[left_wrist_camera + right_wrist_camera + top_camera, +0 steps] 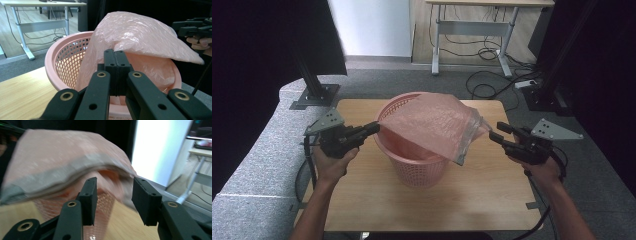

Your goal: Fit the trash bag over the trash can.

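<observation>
— Forearms are coming in at the bottom of the high view; the left gripper (373,128) is clamping the pink bag (432,127) at its left corner, while the right gripper (497,133) is standing open just beside the right corner, holding nothing.

— In the left gripper view?

— Jaws are pressing together on the film, the bag arching over the pink basket (65,62). Nothing else seems to be lying inside.

— Right gripper view?

— Jaws are standing apart below the bag's blurred edge (65,173). I'd regrip that hem, then be spreading it over the rim, on the wooden surface (362,190).
</observation>
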`<state>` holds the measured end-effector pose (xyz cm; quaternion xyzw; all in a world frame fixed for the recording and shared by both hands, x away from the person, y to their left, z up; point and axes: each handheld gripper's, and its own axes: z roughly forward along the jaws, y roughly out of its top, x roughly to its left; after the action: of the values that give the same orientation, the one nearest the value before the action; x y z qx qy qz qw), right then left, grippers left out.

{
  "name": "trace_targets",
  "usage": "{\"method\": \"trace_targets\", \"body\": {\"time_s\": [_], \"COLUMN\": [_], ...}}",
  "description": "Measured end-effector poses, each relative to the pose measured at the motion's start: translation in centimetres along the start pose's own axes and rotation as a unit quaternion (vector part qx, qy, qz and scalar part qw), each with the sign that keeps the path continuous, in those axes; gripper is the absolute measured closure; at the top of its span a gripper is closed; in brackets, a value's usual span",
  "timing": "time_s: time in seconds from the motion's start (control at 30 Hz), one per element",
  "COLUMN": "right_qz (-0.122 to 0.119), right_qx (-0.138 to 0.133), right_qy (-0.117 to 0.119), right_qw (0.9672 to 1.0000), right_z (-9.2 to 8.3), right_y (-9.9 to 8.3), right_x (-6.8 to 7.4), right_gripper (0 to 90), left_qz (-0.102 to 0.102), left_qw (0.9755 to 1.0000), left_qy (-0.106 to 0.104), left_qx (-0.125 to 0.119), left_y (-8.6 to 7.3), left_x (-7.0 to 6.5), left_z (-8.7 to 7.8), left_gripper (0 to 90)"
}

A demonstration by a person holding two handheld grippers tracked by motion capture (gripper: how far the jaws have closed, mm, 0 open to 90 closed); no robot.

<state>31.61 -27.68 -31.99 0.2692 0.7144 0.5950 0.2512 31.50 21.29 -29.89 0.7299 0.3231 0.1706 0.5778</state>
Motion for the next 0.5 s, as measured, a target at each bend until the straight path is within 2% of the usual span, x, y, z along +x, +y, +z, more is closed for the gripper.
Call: {"method": "trace_targets", "body": {"time_s": [0.1, 0.3, 0.5], "right_qz": [-0.001, 0.013, 0.01], "right_qx": [0.001, 0.012, 0.022], "right_qy": [0.009, 0.028, 0.041], "right_qw": [1.0, 0.9995, 0.9989], "right_z": [0.7, 2.1, 3.5], "right_y": [0.4, -0.3, -0.7], "right_x": [0.9, 1.4, 2.1], "right_gripper": [52.3, 51.9, 50.8], "left_qz": [-0.007, -0.01, -0.016], "left_qw": [1.0, 0.9999, 0.9999], "left_qy": [0.001, 0.0, 0.001], "left_qx": [0.001, 0.003, 0.003], "left_y": [-0.2, -0.2, -0.2], "left_x": [0.1, 0.3, 0.5], "left_z": [0.1, 0.1, 0.2], "left_gripper": [90.0, 90.0, 90.0]}}
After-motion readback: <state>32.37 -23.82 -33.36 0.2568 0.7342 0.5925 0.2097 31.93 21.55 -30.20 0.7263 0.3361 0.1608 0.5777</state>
